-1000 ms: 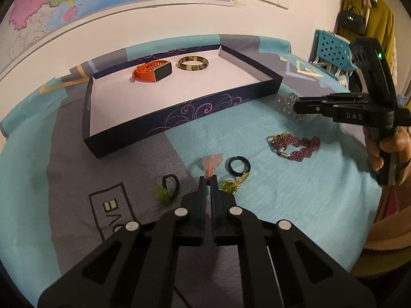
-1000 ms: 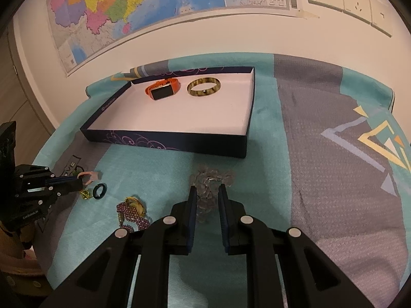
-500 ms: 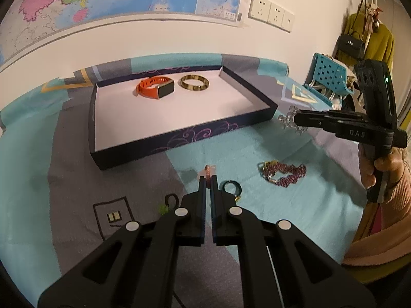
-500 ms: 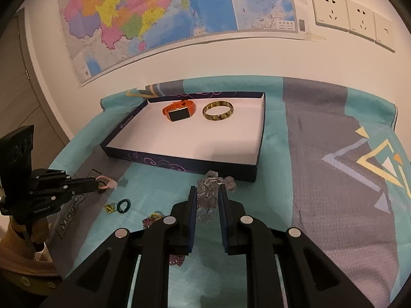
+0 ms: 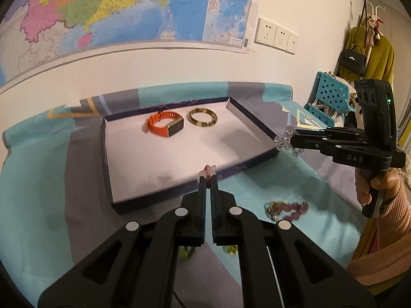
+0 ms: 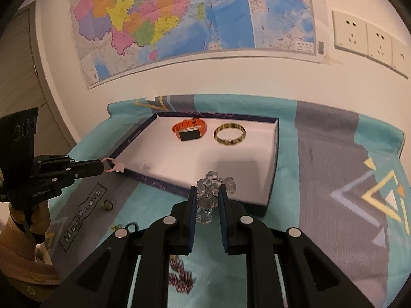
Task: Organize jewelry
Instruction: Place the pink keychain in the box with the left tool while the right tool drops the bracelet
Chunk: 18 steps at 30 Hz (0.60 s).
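Observation:
My left gripper (image 5: 208,177) is shut on a thin pink bracelet (image 5: 208,170), held in the air over the near wall of the dark blue tray (image 5: 143,201); from the right wrist view that pink bracelet (image 6: 114,166) hangs at the tray's left corner. My right gripper (image 6: 207,192) is shut on a clear crystal bead bracelet (image 6: 208,190), lifted above the tray's (image 6: 271,195) near edge. The crystal bracelet (image 5: 283,138) also shows at the tray's right corner. Inside the tray lie an orange watch band (image 5: 164,126) and a tortoiseshell bangle (image 5: 203,118).
On the teal and grey cloth (image 5: 295,187) lie a purple bead bracelet (image 5: 290,209), a yellow-green piece (image 5: 230,249), a green hair tie (image 6: 107,204) and a dark ring (image 6: 131,226). A blue basket (image 5: 326,100) stands at the right. A wall with a map rises behind.
Both grippers have risen off the cloth with their bracelets and moved toward the tray. The loose pieces on the cloth now sit lower in both views.

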### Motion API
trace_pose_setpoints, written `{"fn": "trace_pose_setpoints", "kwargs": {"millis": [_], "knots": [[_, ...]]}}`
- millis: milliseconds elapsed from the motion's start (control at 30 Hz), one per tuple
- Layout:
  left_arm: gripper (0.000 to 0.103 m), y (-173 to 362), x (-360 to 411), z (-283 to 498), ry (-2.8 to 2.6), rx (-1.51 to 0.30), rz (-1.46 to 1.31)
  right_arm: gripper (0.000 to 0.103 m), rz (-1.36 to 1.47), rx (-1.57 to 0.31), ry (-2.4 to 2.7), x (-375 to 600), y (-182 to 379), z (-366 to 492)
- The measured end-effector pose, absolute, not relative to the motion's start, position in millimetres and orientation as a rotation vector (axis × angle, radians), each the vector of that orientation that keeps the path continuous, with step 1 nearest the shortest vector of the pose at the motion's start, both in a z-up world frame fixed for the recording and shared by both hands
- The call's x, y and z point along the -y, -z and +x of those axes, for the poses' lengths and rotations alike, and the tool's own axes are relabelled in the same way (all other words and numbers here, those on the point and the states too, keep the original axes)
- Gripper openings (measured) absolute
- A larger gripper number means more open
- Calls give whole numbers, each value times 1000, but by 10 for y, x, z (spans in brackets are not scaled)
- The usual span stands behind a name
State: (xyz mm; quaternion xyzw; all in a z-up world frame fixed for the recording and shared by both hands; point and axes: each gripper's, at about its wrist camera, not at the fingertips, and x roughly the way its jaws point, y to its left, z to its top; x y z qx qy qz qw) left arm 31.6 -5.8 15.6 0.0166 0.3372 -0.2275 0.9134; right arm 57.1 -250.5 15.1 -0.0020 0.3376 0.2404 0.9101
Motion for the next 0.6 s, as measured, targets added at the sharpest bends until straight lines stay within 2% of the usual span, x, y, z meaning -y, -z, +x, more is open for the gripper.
{"fn": "trace_pose_setpoints", "kwargs": {"millis": [600], "knots": [[4,-84,85,1028,434,-736,31,15,-32,-727,-526,2124,-98,1290]]}}
